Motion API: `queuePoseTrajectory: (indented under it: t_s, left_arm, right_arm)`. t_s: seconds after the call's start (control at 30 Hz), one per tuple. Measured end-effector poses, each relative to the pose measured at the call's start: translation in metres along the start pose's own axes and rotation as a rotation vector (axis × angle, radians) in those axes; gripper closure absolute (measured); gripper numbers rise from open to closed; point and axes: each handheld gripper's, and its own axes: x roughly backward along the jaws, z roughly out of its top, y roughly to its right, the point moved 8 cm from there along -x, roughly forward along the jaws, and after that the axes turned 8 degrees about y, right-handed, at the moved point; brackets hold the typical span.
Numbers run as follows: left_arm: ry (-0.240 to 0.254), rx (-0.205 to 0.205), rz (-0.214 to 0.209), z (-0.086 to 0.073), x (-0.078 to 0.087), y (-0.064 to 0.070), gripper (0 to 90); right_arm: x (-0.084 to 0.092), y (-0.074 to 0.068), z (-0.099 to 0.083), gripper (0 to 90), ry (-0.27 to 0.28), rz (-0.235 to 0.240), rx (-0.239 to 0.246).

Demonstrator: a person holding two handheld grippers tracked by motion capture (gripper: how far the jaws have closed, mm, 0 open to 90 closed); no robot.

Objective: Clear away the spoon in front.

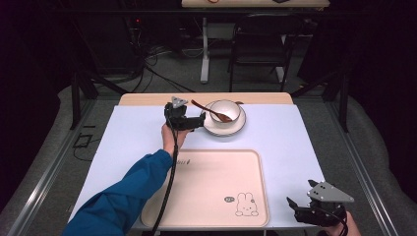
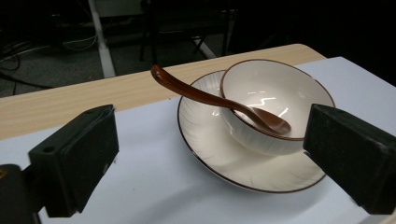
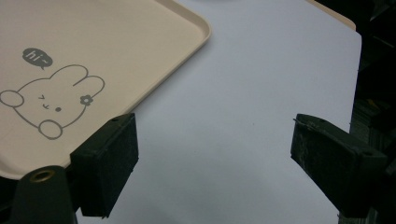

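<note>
- Left gripper (image 1: 198, 121), blocky black jaws spread wide, faces the plate's near-left edge.
- Glossy brown spoon (image 2: 219, 100) leans in a round white bowl (image 2: 275, 93) on a ribbed plate (image 2: 215, 144).
- Right gripper (image 1: 301, 206), jaws apart, hangs beside the smooth beige tray (image 1: 216, 187).

High view: fixed above the near edge of the table (image 1: 128, 132), facing forward and down, far enough to take in the whole top.
Left gripper view: low and close, looking between its own jaws at the bowl (image 2: 275, 100) on the plate (image 2: 219, 154) by the far edge.
Right gripper view: close above the near right corner, facing down.
Shared: bowl (image 1: 225, 110), plate (image 1: 214, 129); tray (image 1: 196, 196) corner with rabbit print (image 3: 46, 100).
</note>
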Motion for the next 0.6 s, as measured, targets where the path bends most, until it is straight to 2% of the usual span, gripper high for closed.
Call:
queuePoseTrajectory:
  t_s: [0.07,0.27,0.3,0.37,0.6]
  left_arm:
    - [-0.001,0.005,0.007,0.0,-0.006,-0.001,5.4]
    - [0.0,0.058,0.013,0.002,-0.022,-0.004,15.4]
    - [-0.003,0.054,0.012,0.002,-0.023,-0.004,17.2]
    - [0.008,0.047,0.042,0.003,-0.027,-0.005,20.1]
    - [0.005,0.049,0.055,0.005,-0.041,-0.003,22.6]
  right_arm:
    - [0.0,0.0,0.0,14.3,0.002,0.001,0.002]
    - [0.0,0.0,0.0,14.3,0.001,0.002,0.0]
    - [0.0,0.0,0.0,14.3,0.001,0.002,0.0]
    - [0.0,0.0,0.0,14.3,0.0,0.002,-0.001]
    - [0.0,0.0,0.0,14.3,0.002,0.004,-0.001]
